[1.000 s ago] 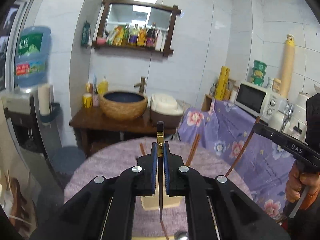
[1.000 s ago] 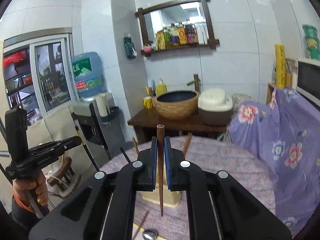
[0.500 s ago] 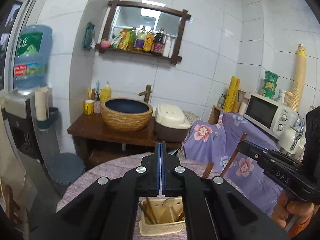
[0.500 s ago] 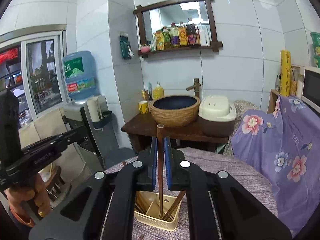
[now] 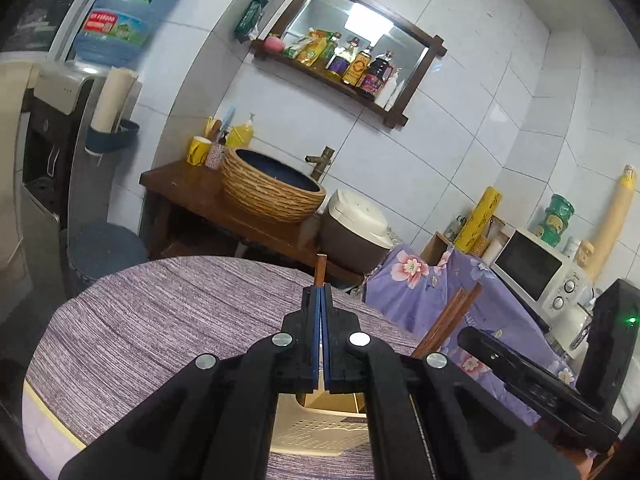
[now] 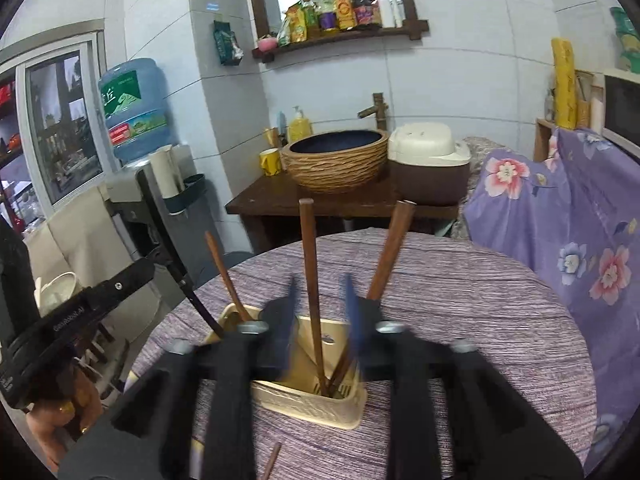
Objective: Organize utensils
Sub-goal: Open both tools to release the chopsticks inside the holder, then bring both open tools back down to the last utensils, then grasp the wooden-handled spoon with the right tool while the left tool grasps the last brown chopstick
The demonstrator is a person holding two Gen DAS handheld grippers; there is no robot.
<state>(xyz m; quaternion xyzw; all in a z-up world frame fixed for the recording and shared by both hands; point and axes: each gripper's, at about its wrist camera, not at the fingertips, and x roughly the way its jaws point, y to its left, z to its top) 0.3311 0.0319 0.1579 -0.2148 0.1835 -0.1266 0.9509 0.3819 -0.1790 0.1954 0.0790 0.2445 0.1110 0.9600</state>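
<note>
A cream plastic utensil basket [image 6: 312, 404] stands on the round table with the purple cloth [image 6: 460, 300]. Brown chopsticks [image 6: 310, 280] stand in it, one upright in the middle, others [image 6: 390, 248] leaning right, and a wooden handle [image 6: 224, 272] leaning left. My right gripper [image 6: 320, 312] is open, its blue pads on either side of the upright chopstick, not touching it. My left gripper [image 5: 321, 320] is shut on nothing that shows, above the basket [image 5: 320, 428]; a chopstick tip [image 5: 320, 270] shows just beyond the pads. The left gripper also shows in the right wrist view [image 6: 72, 320], with a black chopstick [image 6: 176, 264] leaning beside it.
A loose chopstick [image 6: 272, 460] lies on the cloth in front of the basket. Behind the table a wooden stand holds a woven basin [image 6: 336, 164] and a rice cooker [image 6: 428, 172]. A flowered purple cloth [image 6: 560, 216] covers furniture at right. A water dispenser [image 6: 132, 120] stands left.
My right gripper has opened and let go of the brown chopstick, which now stands in the basket. My left gripper stays shut and has tilted and swung left.
</note>
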